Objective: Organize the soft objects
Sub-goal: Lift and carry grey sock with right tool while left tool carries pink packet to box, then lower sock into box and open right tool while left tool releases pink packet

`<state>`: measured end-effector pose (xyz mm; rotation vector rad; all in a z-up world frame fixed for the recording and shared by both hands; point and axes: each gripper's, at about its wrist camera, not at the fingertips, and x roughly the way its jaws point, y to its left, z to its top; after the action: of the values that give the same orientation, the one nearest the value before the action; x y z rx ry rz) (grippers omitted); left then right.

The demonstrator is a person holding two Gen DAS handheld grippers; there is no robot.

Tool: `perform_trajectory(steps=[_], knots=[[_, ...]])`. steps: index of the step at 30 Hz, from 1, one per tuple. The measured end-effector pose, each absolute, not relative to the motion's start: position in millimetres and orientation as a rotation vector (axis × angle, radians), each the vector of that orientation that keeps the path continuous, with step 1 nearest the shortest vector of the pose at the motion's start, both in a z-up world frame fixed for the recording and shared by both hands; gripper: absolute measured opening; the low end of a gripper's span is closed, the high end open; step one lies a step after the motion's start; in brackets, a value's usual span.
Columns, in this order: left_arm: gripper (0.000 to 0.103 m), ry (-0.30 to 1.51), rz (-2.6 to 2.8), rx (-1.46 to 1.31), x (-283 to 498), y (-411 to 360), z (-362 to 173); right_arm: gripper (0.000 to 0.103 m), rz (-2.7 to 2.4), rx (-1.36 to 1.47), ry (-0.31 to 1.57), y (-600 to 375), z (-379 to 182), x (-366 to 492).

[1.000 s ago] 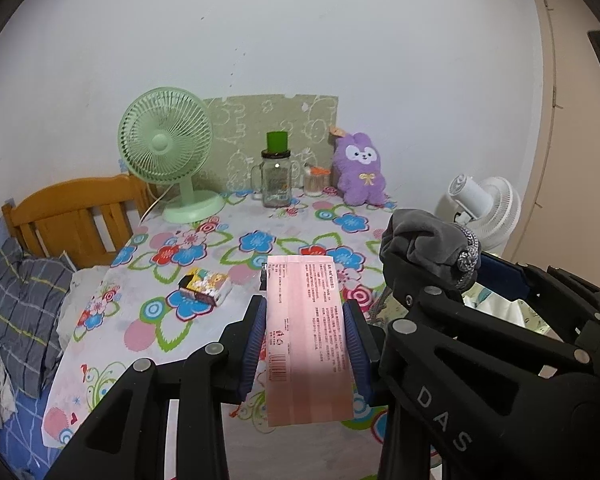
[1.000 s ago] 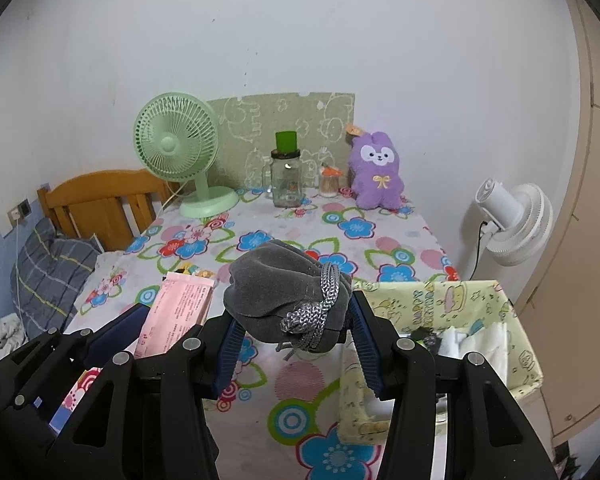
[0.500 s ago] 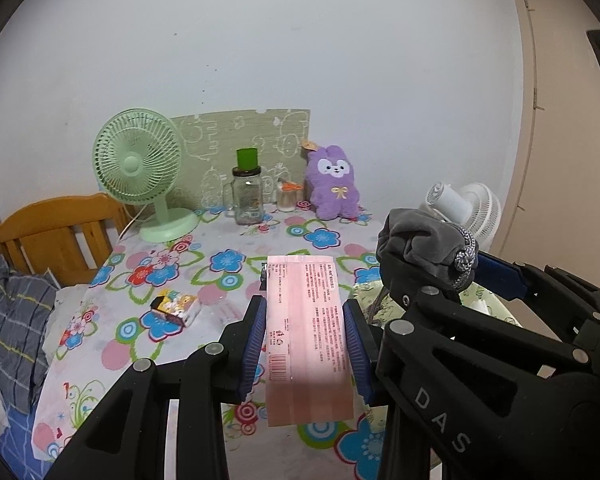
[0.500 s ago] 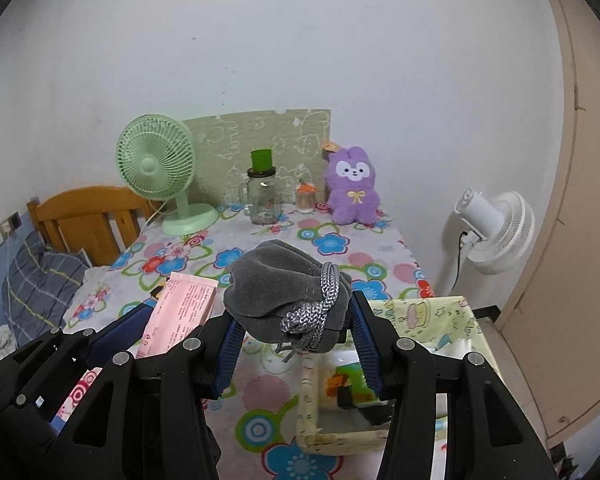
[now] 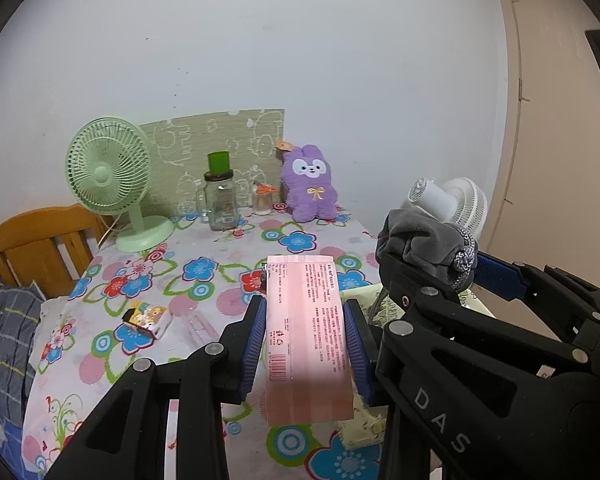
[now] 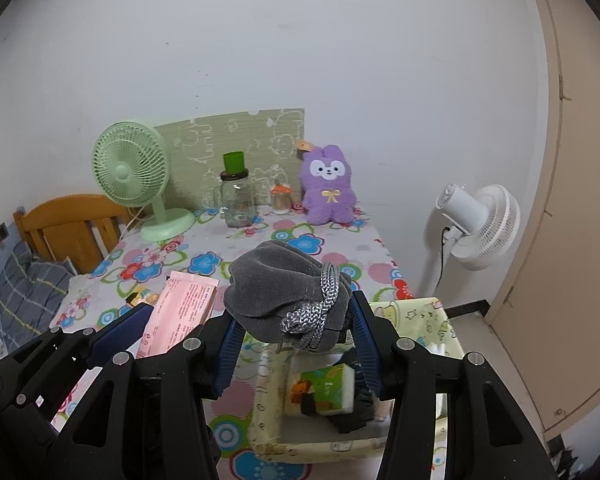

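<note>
Over floral tablecloth (image 5: 204, 280), left gripper (image 5: 306, 344) clamps flat pink packet (image 5: 306, 332); right gripper (image 6: 296, 332) pinches velvety grey pouch (image 6: 276, 292).

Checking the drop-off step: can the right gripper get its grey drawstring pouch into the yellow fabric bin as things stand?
Probably yes: the right gripper holds the grey drawstring pouch above the yellow fabric bin, whose top is open.

pink packet (image 5: 306, 332), grey pouch (image 6: 284, 296), floral tablecloth (image 5: 204, 280)

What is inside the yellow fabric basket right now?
In the yellow fabric basket, a green-and-white packet and something black show; the grey drawstring pouch and right gripper hide the rest.
</note>
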<state>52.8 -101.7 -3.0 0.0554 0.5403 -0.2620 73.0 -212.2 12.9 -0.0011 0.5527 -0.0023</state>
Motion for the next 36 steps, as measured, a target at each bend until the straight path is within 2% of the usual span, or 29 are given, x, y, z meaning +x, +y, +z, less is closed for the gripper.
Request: perform_trajectory(steps=[36], knots=[[0.040,0.630,-0.405,0.117,91.6,-184.0,-44.9,0.054,-0.136,0.086,0.631,-297.7,-30.2,99.4]])
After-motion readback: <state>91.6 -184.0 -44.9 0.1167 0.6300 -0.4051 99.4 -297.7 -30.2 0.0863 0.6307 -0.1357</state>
